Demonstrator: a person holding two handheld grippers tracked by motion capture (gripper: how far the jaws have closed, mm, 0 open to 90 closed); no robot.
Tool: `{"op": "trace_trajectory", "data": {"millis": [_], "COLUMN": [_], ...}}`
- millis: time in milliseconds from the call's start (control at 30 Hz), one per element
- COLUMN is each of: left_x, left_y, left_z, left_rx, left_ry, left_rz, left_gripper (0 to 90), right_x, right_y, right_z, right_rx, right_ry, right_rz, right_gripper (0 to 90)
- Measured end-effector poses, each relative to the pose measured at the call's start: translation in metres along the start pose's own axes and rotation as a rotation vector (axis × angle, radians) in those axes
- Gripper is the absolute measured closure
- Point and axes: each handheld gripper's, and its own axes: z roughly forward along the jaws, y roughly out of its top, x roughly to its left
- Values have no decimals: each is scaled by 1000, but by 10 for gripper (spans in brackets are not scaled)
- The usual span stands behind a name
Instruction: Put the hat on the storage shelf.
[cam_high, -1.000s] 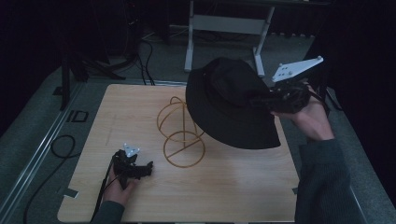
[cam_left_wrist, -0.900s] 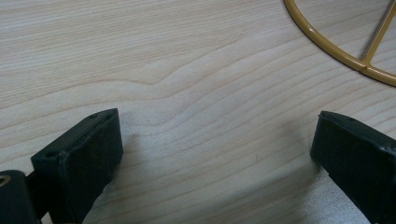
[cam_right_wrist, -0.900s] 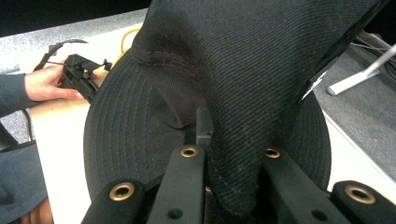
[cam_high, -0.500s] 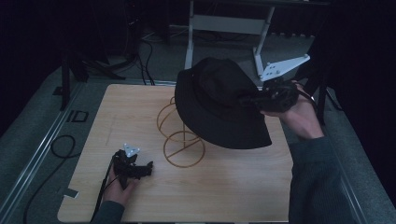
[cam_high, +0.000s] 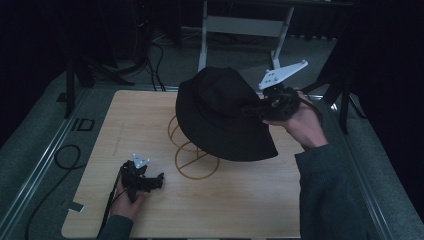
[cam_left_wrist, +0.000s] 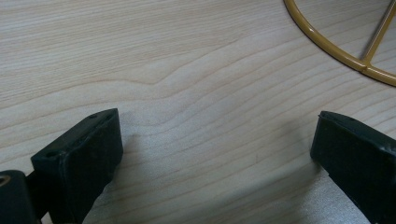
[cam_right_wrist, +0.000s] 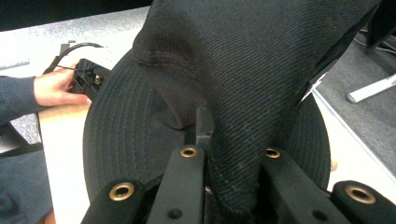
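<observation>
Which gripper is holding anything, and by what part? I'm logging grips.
The right gripper is shut on the black hat, pinching a fold of its crown fabric. The left gripper rests open on the table, holding nothing.

I hold a black bucket hat (cam_high: 222, 117) off the table, pinched at a fold of its crown where my right gripper (cam_right_wrist: 231, 161) is clamped on the dark twill fabric. The hat tilts, with its crown up and away from me and its wide stitched brim sloping down toward me. It hangs over a gold wire stand (cam_high: 192, 159), whose round base lies flat on the wood.
</observation>
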Motion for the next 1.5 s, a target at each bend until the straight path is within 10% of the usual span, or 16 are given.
{"op": "trace_trajectory", "data": {"millis": [1067, 1500], "left_x": [0, 0], "left_y": [0, 0], "left_z": [0, 0], "left_rx": [-2, -4], "left_ry": [2, 3], "left_rz": [0, -1], "left_gripper": [26, 26], "right_x": [16, 19], "right_y": [22, 29], "right_z": [75, 93], "right_rx": [122, 169], "right_ry": [33, 19], "right_rz": [-23, 60], "right_gripper": [770, 304]}}
